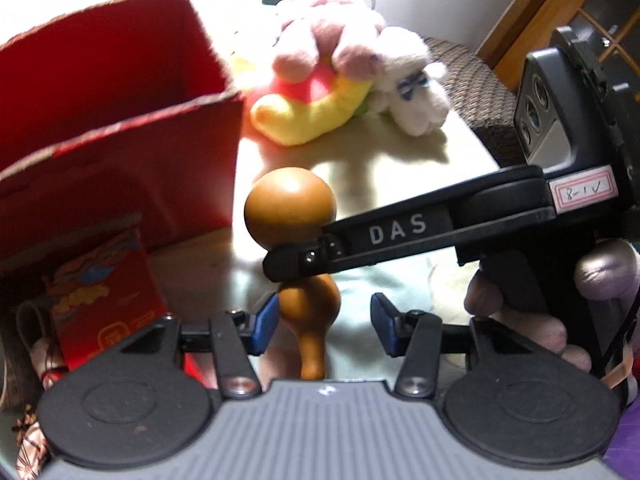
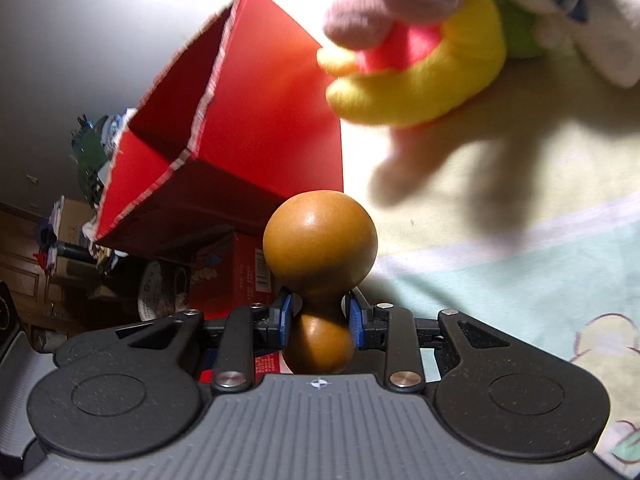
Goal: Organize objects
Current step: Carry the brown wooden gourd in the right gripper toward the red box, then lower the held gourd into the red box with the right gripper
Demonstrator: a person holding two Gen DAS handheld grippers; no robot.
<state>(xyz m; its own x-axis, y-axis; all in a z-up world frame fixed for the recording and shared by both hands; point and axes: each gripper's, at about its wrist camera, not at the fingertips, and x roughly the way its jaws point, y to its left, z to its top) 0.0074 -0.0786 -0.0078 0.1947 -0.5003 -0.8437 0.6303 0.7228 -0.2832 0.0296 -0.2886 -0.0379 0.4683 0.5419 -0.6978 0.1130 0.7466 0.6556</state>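
A brown wooden gourd [image 2: 320, 240] is clamped at its narrow waist by my right gripper [image 2: 320, 320], which is shut on it. In the left wrist view the same gourd [image 1: 290, 204] hangs from the right gripper's black finger [image 1: 380, 236] marked DAS, which reaches in from the right. My left gripper [image 1: 325, 326] stands open around the gourd's lower bulb: the left pad is at its side and the right pad is clearly apart from it. An open red cardboard box [image 1: 120, 80] [image 2: 272, 120] stands to the left of the gourd.
A pink, yellow and white plush toy [image 1: 340, 72] [image 2: 420, 80] lies beyond the gourd on the pale cloth surface [image 2: 500, 280]. A small red printed carton [image 1: 108, 300] stands by the box. A person's hand [image 1: 520, 320] grips the right tool. Clutter [image 2: 100, 152] lies far left.
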